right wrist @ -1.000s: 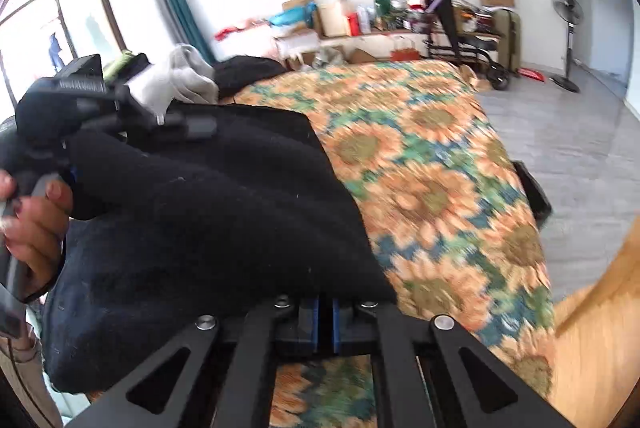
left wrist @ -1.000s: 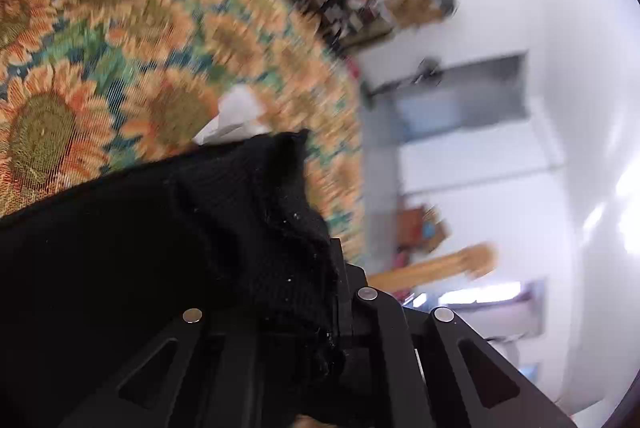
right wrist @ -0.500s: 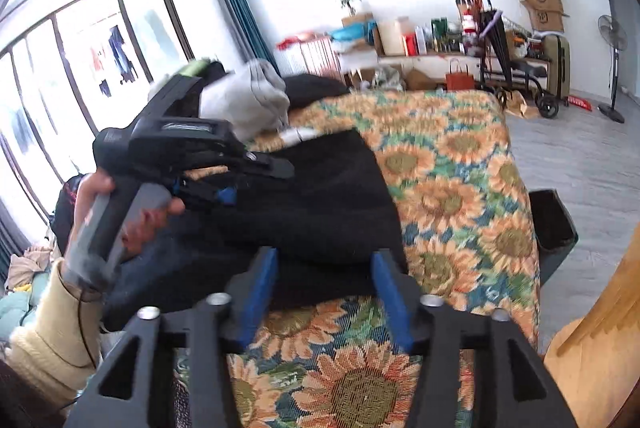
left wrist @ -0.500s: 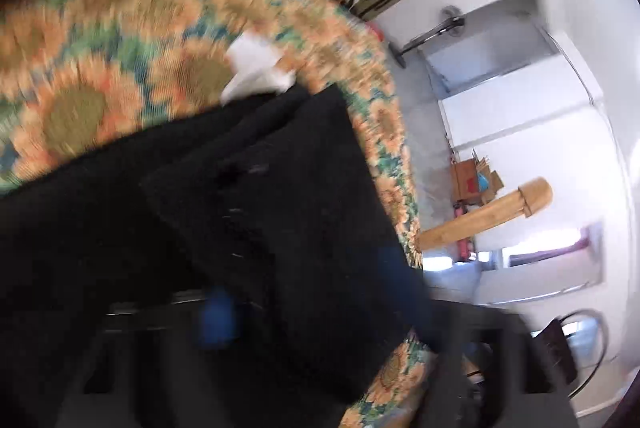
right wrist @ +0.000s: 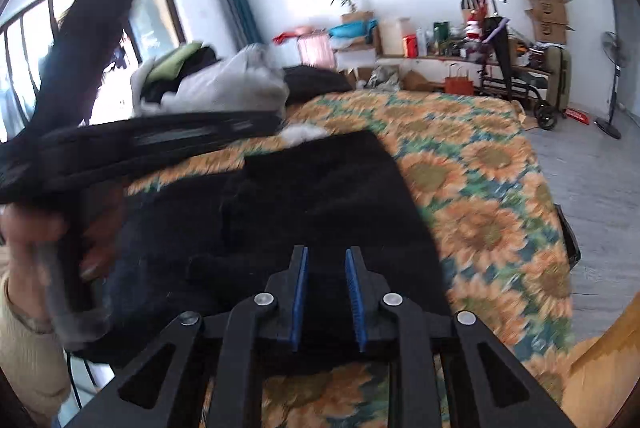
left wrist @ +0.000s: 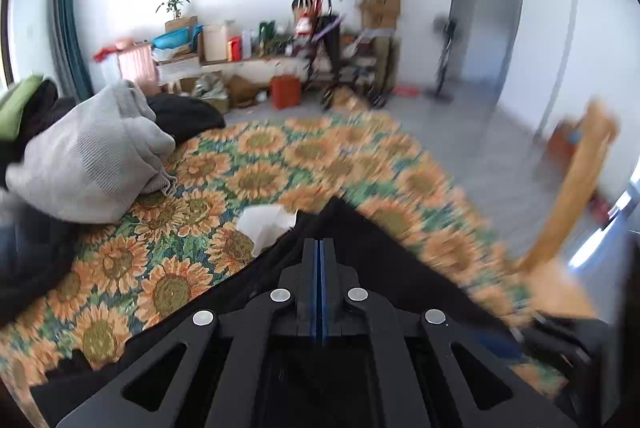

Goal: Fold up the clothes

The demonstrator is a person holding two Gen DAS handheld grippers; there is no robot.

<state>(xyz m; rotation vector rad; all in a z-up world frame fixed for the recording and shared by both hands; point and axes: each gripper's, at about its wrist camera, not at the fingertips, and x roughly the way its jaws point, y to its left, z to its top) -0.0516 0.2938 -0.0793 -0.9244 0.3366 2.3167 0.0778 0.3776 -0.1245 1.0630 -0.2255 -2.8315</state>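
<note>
A black garment (right wrist: 312, 211) lies folded on the sunflower bedspread (right wrist: 472, 179). In the left wrist view its black cloth (left wrist: 360, 240) lies under my left gripper (left wrist: 320, 248), whose jaws are shut with nothing between them. My right gripper (right wrist: 326, 260) is partly open and empty just above the garment's near edge. The left hand-held gripper (right wrist: 160, 139) shows blurred above the garment's left side in the right wrist view.
A grey garment (left wrist: 92, 159) and dark clothes are piled at the bed's far left. A white crumpled piece (left wrist: 266, 224) lies beside the black garment. A wooden bedpost (left wrist: 568, 195) stands at right. Shelves, boxes and a fan line the far wall.
Both grippers let go of the black garment, which now lies folded on the bed. The left gripper swung up and shut empty; the right opened wide, then narrowed and moved over the garment.
</note>
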